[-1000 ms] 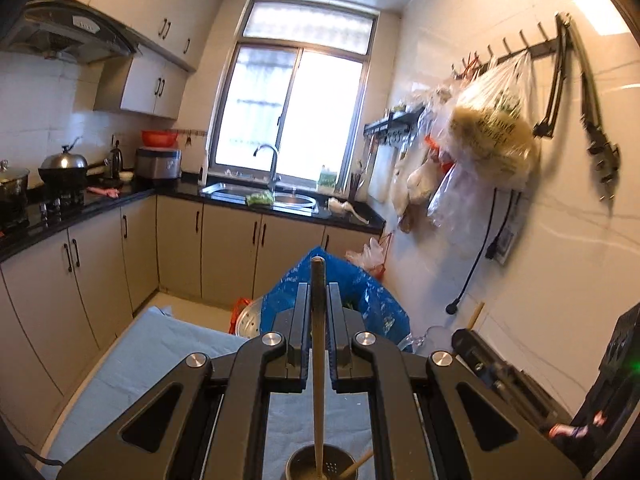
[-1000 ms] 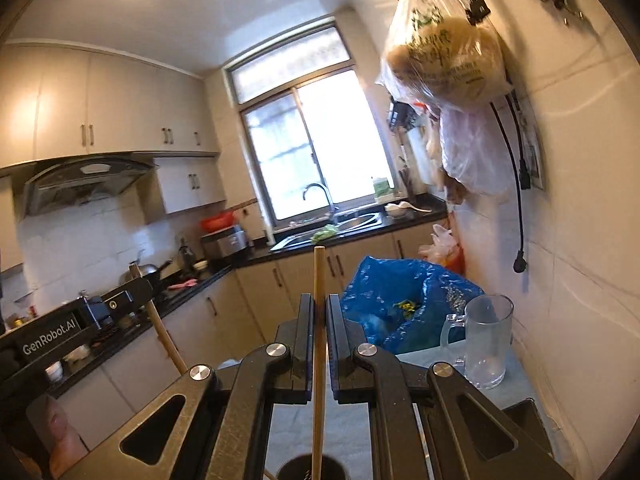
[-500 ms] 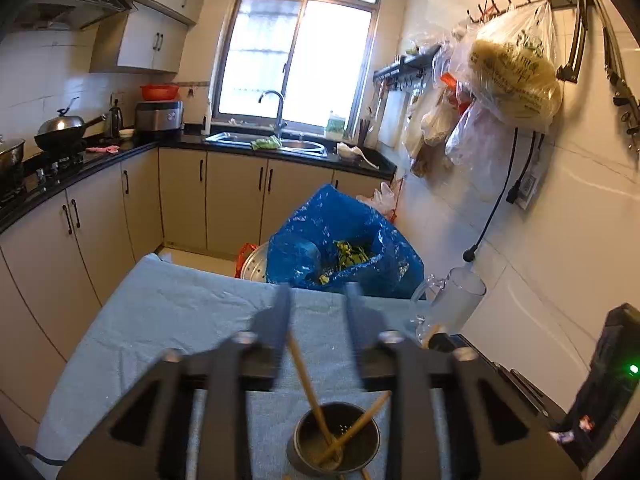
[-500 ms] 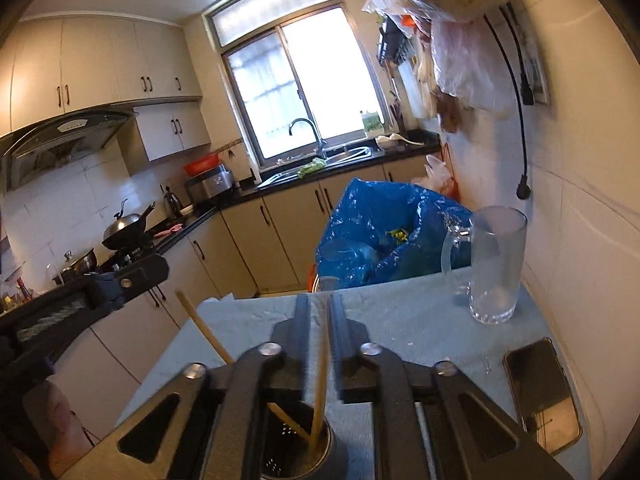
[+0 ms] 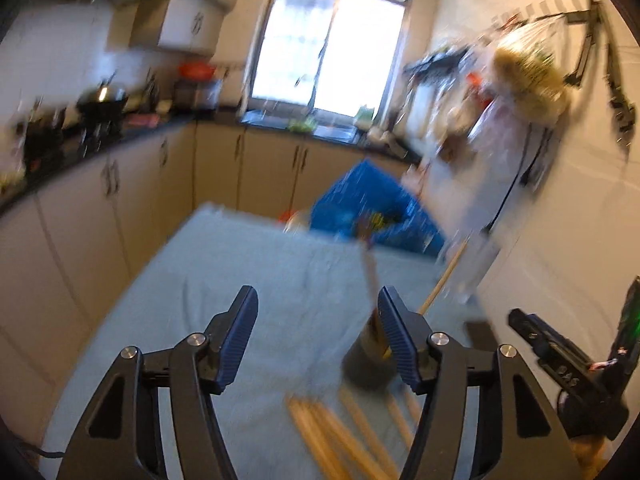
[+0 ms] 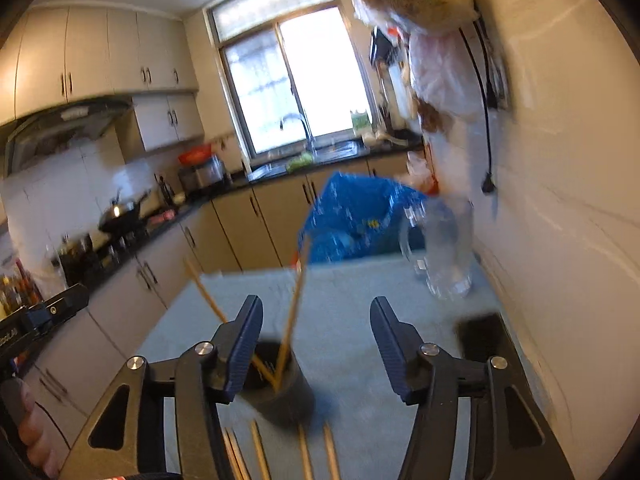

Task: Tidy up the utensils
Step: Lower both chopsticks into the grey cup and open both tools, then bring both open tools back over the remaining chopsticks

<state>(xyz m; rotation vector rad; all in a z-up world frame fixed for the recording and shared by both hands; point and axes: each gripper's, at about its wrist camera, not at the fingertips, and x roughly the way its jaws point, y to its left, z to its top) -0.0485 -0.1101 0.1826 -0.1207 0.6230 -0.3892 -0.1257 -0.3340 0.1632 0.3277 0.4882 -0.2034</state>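
A dark metal utensil holder (image 6: pixel 280 390) stands on the grey-blue table cloth (image 6: pixel 360 300) with two wooden chopsticks (image 6: pixel 291 316) leaning in it. It also shows in the left wrist view (image 5: pixel 366 364), partly behind the right finger. Several loose chopsticks (image 5: pixel 340 432) lie on the cloth in front of the holder, also in the right wrist view (image 6: pixel 280 456). My left gripper (image 5: pixel 316 336) is open and empty, left of the holder. My right gripper (image 6: pixel 316 344) is open and empty, just above and right of the holder. The left wrist view is blurred.
A clear glass jug (image 6: pixel 440 252) stands at the table's far right by the wall. A dark phone (image 6: pixel 484 336) lies on the cloth near it. A blue bag (image 6: pixel 360 216) sits behind the table. Kitchen cabinets and counter run along the left.
Both grippers held one chopstick upright over the holder, then opened and dropped them into it. Both grippers have now pulled back and stand wide open.
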